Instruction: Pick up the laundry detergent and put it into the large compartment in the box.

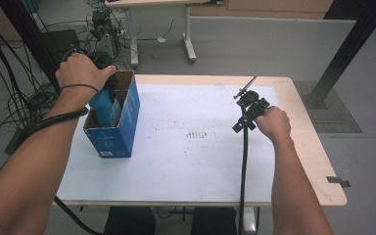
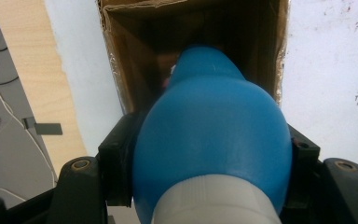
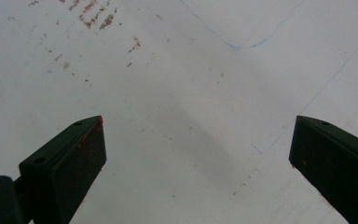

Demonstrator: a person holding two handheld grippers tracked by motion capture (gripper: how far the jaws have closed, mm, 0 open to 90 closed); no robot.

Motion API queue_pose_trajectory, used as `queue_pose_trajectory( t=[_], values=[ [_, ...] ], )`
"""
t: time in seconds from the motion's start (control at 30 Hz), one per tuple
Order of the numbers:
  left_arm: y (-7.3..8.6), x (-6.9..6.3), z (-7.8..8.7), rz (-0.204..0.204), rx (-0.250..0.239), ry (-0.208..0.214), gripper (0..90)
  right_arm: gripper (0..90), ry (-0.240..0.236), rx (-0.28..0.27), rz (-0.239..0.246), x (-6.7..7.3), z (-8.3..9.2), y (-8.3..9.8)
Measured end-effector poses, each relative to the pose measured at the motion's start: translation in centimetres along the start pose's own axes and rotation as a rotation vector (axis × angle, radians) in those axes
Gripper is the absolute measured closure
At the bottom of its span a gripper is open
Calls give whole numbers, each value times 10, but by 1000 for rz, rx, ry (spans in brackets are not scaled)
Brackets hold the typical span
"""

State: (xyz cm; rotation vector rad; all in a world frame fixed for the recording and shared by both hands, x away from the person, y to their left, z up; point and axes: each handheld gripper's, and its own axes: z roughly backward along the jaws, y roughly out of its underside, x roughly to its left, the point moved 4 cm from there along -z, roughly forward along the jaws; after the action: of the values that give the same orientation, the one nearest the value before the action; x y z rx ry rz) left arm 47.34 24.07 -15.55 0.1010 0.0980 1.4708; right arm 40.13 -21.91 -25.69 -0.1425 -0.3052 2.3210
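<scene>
A blue bottle (image 2: 209,116) with a white cap (image 2: 214,200) is clamped between the jaws of my left gripper (image 2: 209,154). It points bottom-first into an open blue cardboard box (image 2: 135,56). From the high view, the box (image 1: 122,132) stands at the table's left side. The bottle (image 1: 103,105) is partly inside it, under the left hand and my left gripper (image 1: 108,93). My right gripper (image 1: 245,112) hovers over the right part of the table. Its jaws (image 3: 198,126) stand wide open above the bare white surface with nothing between them.
A white sheet (image 1: 200,161) covers the table, with small brown stains (image 1: 198,133) near its middle and a wood edge (image 1: 318,161) at the right. Cables (image 1: 10,98) lie on the floor at left. Another table's legs (image 1: 188,44) stand behind.
</scene>
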Motion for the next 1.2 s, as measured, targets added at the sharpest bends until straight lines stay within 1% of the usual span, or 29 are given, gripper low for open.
queue_pose_trajectory(
  t=[0.03, 0.17, 0.33, 0.47, 0.9, 1.2],
  values=[
    [0, -1, -1, 5, -1, -1, 369, 39, -1, 0, 1, 0, 0, 0],
    [-1, -1, -6, -5, 11, -6, 369, 39, 0, -4, 6, 0, 0, 0],
    [-2, -3, -13, -4, 17, -11, 369, 38, 0, -10, 6, 0, 0, 1],
    [-4, -1, -21, 3, 26, -3, 370, 39, -2, -12, 5, 0, 1, 2],
    [-6, -1, -39, 1, 46, 2, 369, 38, 0, -28, -4, -1, 3, 6],
    [-9, 0, -47, 7, 60, -2, 370, 37, -3, -31, -6, -2, 3, 7]
  ],
)
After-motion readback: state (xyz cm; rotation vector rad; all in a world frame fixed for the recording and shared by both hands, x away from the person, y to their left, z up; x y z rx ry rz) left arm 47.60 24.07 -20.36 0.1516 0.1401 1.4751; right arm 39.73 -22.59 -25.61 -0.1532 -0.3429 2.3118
